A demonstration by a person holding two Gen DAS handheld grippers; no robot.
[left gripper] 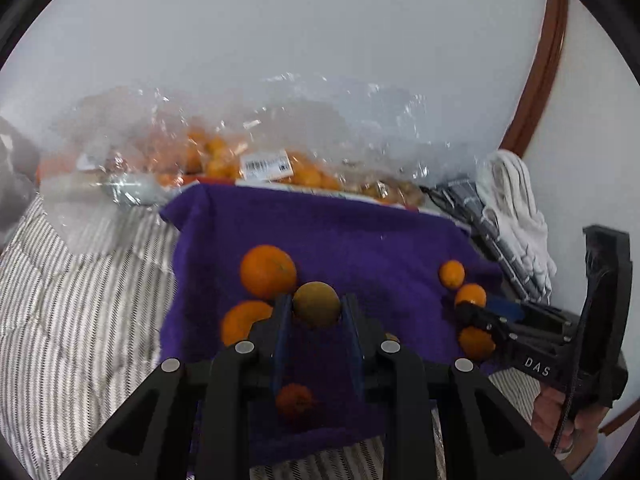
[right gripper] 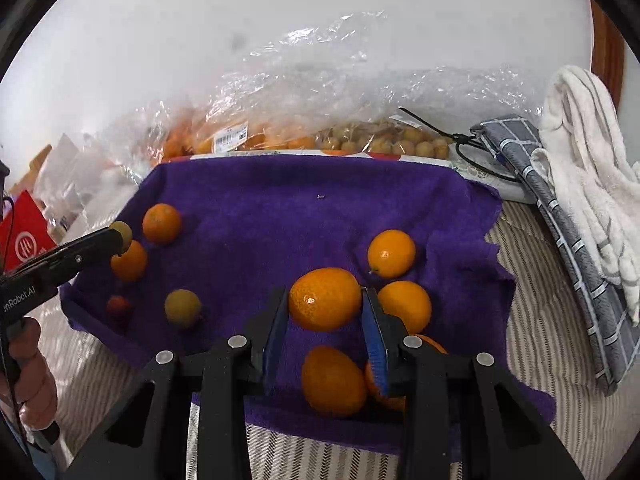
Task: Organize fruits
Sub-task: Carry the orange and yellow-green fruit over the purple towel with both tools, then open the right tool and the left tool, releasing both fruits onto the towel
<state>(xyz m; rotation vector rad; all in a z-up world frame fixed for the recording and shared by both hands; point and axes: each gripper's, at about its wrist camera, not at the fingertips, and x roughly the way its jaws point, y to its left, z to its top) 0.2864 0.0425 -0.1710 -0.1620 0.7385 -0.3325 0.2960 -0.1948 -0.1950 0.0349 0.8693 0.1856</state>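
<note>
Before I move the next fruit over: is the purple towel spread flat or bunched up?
Spread out. The purple towel lies open over the striped bedding, loose fruits resting on it; its right edge is ragged, slightly rumpled.

This is looking like a home, most likely a bedroom. A grey-and-white striped quilted bedcover [right gripper: 540,360] is spreading under everything, with a purple terry towel [right gripper: 304,208] lying on it as a work surface. Crumpled clear plastic produce bags [right gripper: 304,92] with a shop barcode label are leaning against a plain white wall [left gripper: 300,20]. A folded white towel [right gripper: 588,168] and a grey checked cloth [right gripper: 560,216] are resting beside them, and a curved brown wooden frame [left gripper: 548,64] is standing at the wall.
</note>
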